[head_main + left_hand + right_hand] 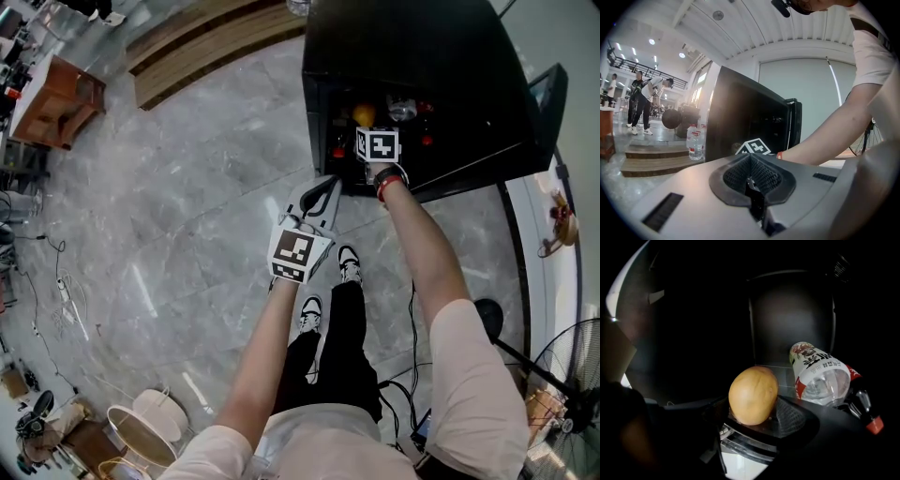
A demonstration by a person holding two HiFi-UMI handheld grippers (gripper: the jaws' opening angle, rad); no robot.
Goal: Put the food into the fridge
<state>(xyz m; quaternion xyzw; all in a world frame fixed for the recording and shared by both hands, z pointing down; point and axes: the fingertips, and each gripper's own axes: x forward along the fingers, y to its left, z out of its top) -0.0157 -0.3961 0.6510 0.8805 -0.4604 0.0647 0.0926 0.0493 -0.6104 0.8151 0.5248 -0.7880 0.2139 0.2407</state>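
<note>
Fruit [753, 394], round and yellow-orange, sits clamped in the wide-set jaws of the right gripper [757, 417] inside the dark fridge [441, 84], a clear water bottle [820, 376] lying at its two o'clock, while the left gripper [751, 164] hangs outside, jaws together and empty.

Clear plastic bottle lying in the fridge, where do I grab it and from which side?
Grip the clear plastic bottle across its labelled round body, jaws on either side, coming in from the fridge's open front. It lies on its side with its clear end facing out, so the body offers the steadiest hold. The right gripper holds a potato, so set that down first.
</note>
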